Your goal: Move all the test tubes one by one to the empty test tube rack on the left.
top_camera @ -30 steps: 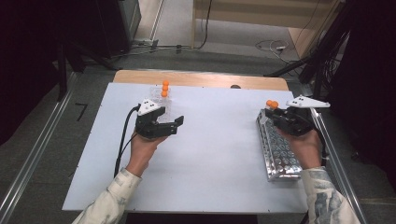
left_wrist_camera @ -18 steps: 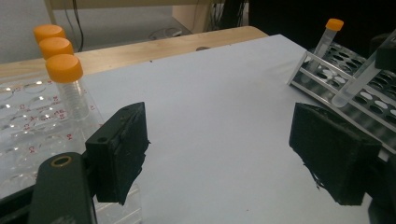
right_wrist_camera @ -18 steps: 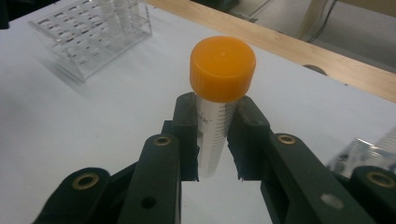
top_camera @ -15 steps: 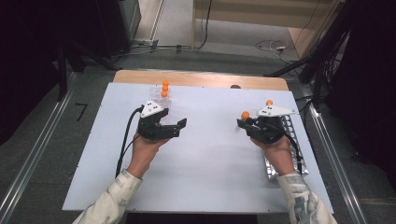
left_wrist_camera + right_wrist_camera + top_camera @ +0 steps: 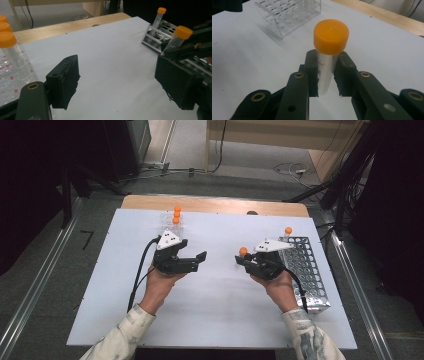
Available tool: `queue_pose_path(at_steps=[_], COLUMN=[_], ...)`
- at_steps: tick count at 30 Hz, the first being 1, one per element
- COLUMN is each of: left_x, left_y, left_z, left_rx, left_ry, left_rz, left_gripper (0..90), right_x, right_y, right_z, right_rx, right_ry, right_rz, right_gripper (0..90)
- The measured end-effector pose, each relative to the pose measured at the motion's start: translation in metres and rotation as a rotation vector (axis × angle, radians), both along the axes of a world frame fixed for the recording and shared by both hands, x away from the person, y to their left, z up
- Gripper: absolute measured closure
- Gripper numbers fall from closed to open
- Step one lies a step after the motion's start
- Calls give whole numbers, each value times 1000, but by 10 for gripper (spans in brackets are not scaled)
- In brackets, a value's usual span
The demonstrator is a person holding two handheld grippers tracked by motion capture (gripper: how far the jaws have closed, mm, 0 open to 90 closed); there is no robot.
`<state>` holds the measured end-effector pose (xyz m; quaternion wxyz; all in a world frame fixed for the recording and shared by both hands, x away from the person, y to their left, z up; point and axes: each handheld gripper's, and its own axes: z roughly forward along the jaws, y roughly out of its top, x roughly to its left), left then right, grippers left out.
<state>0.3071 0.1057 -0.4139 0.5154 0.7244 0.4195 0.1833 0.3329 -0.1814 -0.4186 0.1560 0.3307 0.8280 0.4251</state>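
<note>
A clear tube with an orange cap (image 5: 330, 37) stands upright between the fingers of my right gripper (image 5: 327, 72), which is shut on it. In the high view that right gripper (image 5: 243, 261) hovers over the middle of the white table, left of the metal rack (image 5: 312, 275); the held tube's cap (image 5: 243, 251) points up. My left gripper (image 5: 198, 261) is open and holds nothing, its jaws facing the right gripper across a short gap. From the left gripper view (image 5: 120, 85) the held tube (image 5: 178, 35) shows at right.
A clear plastic rack (image 5: 172, 226) with three orange-capped tubes stands at the back left, behind my left gripper. One capped tube (image 5: 288, 231) stands in the metal rack's far corner. A wooden strip (image 5: 215, 205) runs along the table's far edge.
My right gripper has carried the tube left, from over the metal rack to the table's middle. The left gripper has hardly moved.
</note>
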Motion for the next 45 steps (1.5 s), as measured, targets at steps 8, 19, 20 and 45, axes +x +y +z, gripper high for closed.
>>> queue_pose_path(at_steps=[8,19,20,45], left_x=[-4,-6,-6,-4], left_y=[-6,-15,-16,-34], left_z=[2,0,0,-14], left_rx=[-9,-6,-3,-20], left_ry=[1,7,7,51], left_rz=[-28,-66,-70,-237], left_gripper=[202,211,219,603], right_x=[-4,-8,-8,-16], right_y=[18,32,33,63], right_z=[-9,-15,-15,-20], right_rx=[-8,-15,-15,-26], right_ry=[16,28,31,33], right_rz=[48,81,82,162], right_gripper=[718,718,718,718])
